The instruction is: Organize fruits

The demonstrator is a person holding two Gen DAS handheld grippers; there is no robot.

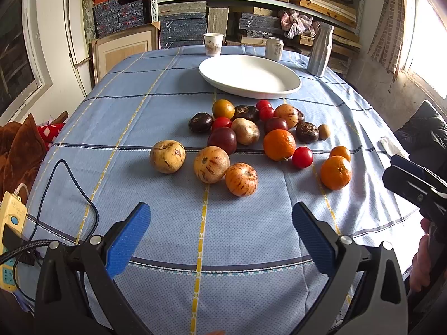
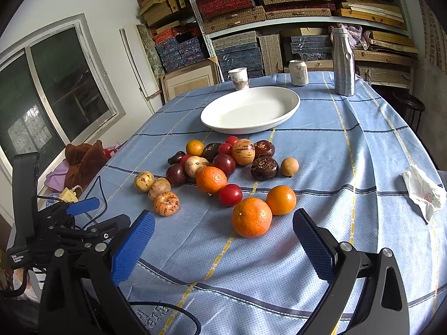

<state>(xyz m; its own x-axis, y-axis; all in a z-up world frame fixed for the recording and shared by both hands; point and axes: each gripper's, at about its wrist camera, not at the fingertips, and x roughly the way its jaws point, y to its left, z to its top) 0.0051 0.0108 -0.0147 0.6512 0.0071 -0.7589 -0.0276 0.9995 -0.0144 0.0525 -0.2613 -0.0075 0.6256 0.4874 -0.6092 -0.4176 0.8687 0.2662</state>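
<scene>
Several fruits lie in a loose pile on the blue checked tablecloth: oranges, red tomatoes, dark plums, yellow streaked melons and brown chestnut-like ones. Behind the pile stands an empty white oval plate. My left gripper is open over the near cloth, short of a striped fruit. Also open, my right gripper hovers just in front of the nearest orange. The other gripper shows at the left of the right wrist view.
A paper cup, a drink can and a steel bottle stand behind the plate. A crumpled tissue lies at the right edge. A power strip and cable sit at the left. Shelves of boxes fill the back.
</scene>
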